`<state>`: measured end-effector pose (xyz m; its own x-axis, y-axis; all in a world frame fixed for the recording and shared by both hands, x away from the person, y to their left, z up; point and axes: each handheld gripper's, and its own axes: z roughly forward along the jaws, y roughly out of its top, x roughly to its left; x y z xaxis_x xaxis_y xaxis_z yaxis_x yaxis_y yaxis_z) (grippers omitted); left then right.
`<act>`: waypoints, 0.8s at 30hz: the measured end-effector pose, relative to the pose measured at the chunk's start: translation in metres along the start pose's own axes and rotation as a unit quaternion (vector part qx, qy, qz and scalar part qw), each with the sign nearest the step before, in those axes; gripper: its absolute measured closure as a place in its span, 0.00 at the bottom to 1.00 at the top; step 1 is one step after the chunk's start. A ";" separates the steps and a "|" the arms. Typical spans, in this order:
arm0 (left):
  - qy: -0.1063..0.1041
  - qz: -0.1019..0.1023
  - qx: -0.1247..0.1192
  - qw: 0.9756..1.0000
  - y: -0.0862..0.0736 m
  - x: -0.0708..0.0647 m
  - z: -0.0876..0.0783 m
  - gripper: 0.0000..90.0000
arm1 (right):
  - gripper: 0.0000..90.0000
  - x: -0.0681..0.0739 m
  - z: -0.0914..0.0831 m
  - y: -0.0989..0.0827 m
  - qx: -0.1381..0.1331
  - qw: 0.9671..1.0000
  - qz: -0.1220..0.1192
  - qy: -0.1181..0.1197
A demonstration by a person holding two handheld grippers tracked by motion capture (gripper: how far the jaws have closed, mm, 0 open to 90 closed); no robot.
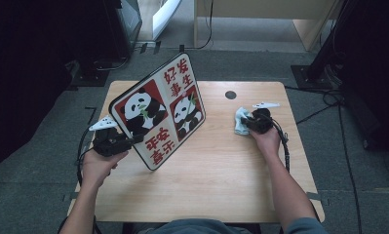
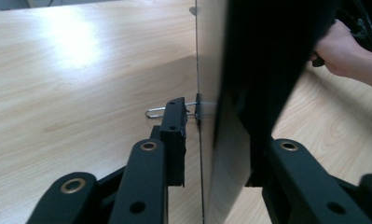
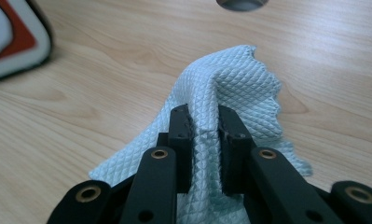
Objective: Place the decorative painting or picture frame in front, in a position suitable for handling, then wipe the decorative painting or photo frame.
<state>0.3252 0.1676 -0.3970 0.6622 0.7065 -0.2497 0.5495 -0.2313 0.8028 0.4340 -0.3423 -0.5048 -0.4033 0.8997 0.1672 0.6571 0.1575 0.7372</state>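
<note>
My right gripper (image 3: 203,122) is pinched on a fold of the pale blue cloth (image 3: 230,84) lying on the table (image 1: 221,165) right under it; soft, light stuff that bunches, so a raised fold is the place to take it. My left gripper (image 2: 211,144) is clamped on the lower edge of the panda board (image 1: 158,109), held tilted; stiff, thin, glossy, likely slippery. Its red Chinese characters I can't reliably make out.
</note>
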 end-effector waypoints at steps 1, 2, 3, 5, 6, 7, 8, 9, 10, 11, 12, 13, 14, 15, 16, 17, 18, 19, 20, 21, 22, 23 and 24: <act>0.001 0.001 -0.005 1.000 0.000 0.000 0.000 0.78 | 0.88 -0.001 -0.002 0.001 0.002 1.000 0.003 0.005; 0.002 -0.001 -0.007 1.000 0.001 0.000 0.001 0.79 | 0.88 -0.001 -0.005 0.001 -0.001 1.000 0.003 0.011; 0.001 -0.002 -0.011 1.000 0.001 0.000 0.001 0.81 | 0.88 -0.002 -0.006 0.002 0.000 1.000 0.003 0.014; -0.005 -0.005 -0.011 1.000 0.002 0.001 0.001 0.82 | 0.88 -0.001 -0.010 0.003 -0.003 1.000 -0.004 0.023; -0.005 -0.003 -0.011 1.000 0.001 0.001 0.002 0.83 | 0.87 0.001 -0.012 0.004 -0.002 1.000 -0.007 0.028; -0.005 -0.002 -0.011 1.000 0.001 0.001 0.001 0.83 | 0.87 0.001 -0.014 0.005 -0.002 1.000 -0.007 0.029; -0.007 -0.001 -0.011 1.000 0.002 0.001 0.002 0.83 | 0.87 0.002 -0.016 0.006 -0.005 0.999 -0.010 0.031; -0.005 0.003 -0.011 1.000 0.002 0.001 0.002 0.83 | 0.87 0.003 -0.018 0.007 -0.008 0.999 -0.011 0.037; -0.005 0.002 -0.011 1.000 0.002 0.001 0.002 0.83 | 0.87 0.005 -0.021 0.009 -0.012 0.999 -0.014 0.046; -0.007 0.003 -0.011 1.000 0.003 0.002 0.002 0.84 | 0.87 0.007 -0.022 0.009 -0.012 0.998 -0.017 0.051; -0.009 0.003 -0.013 1.000 0.003 0.002 0.002 0.85 | 0.87 0.008 -0.024 0.010 -0.011 0.998 -0.022 0.056; -0.011 0.002 -0.015 1.000 0.004 0.002 0.002 0.86 | 0.87 0.010 -0.026 0.011 -0.010 0.998 -0.025 0.055; -0.012 0.001 -0.016 1.000 0.004 0.001 0.002 0.88 | 0.87 0.012 -0.028 0.012 -0.008 0.998 -0.028 0.060; -0.011 0.002 -0.016 1.000 0.004 0.001 0.002 0.88 | 0.87 0.013 -0.029 0.013 -0.009 0.998 -0.029 0.062; -0.013 0.000 -0.017 1.000 0.004 0.001 0.002 0.89 | 0.87 0.015 -0.031 0.014 -0.013 0.997 -0.035 0.065; -0.016 -0.001 -0.016 1.000 0.004 0.002 0.002 0.89 | 0.87 0.016 -0.033 0.015 -0.015 0.997 -0.037 0.068; -0.016 -0.002 -0.016 1.000 0.004 0.002 0.002 0.90 | 0.87 0.018 -0.035 0.016 -0.017 0.997 -0.037 0.070; -0.021 -0.006 -0.015 1.000 0.004 0.002 0.002 0.90 | 0.87 0.020 -0.037 0.018 -0.017 0.997 -0.035 0.070; -0.023 -0.007 -0.015 1.000 0.004 0.002 0.001 0.90 | 0.87 0.022 -0.039 0.020 -0.019 0.996 -0.039 0.072; -0.024 -0.008 -0.014 1.000 0.004 0.002 0.001 0.90 | 0.87 0.024 -0.041 0.021 -0.021 0.996 -0.041 0.074; -0.024 -0.008 -0.014 1.000 0.004 0.001 0.001 0.90 | 0.87 0.025 -0.043 0.022 -0.024 0.996 -0.044 0.075; -0.024 -0.009 -0.014 1.000 0.004 0.000 0.001 0.90 | 0.87 0.028 -0.046 0.024 -0.028 0.996 -0.049 0.075; -0.024 -0.010 -0.015 1.000 0.004 -0.001 0.001 0.90 | 0.87 0.029 -0.048 0.025 -0.031 0.995 -0.053 0.077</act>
<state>0.3274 0.1656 -0.3946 0.6752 0.6782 -0.2901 0.5479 -0.1979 0.8128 0.4083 -0.3316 -0.4496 -0.5648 0.8051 0.1812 0.5674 0.2194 0.7937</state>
